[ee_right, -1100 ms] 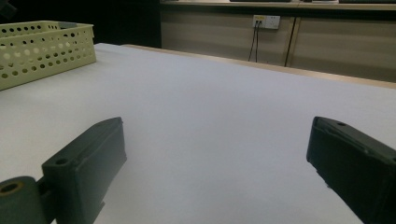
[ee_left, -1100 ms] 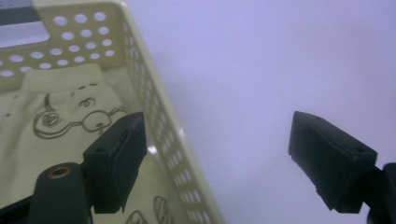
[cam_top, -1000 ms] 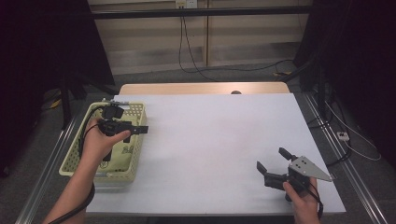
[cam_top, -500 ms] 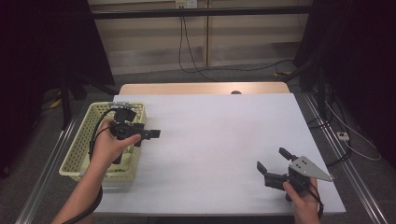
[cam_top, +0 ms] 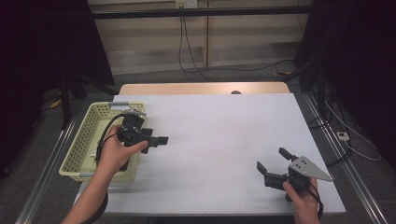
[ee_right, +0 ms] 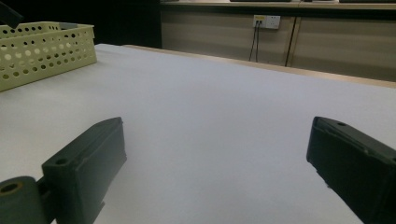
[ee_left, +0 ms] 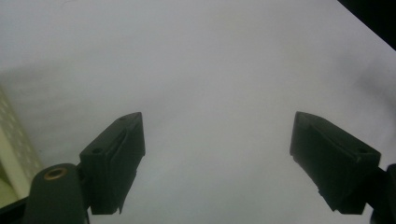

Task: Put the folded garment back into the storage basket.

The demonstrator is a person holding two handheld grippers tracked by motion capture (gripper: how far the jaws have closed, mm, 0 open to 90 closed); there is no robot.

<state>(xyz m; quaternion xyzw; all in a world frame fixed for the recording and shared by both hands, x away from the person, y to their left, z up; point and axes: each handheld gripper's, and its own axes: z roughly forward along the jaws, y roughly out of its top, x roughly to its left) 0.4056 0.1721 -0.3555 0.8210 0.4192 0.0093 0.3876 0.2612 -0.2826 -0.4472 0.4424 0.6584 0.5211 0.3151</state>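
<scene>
Your left tongs (cam_top: 156, 140), released, hang beside the basket (cam_top: 86, 140) at frame left; right tongs (cam_top: 273, 164) released, lower right

The left gripper (cam_top: 156, 140) is held in the left hand (cam_top: 116, 151) by the surface's left edge, its jaws wide apart with nothing between them. The right gripper (cam_top: 272, 162), held in the right hand (cam_top: 299, 192) near the front right corner, has its jaws parted and empty too.

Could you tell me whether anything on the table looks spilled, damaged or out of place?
Nothing stands out. The white table is unmarked, the yellow basket sits squarely at its left edge, and both the left gripper and right gripper are open and hold nothing.
</scene>
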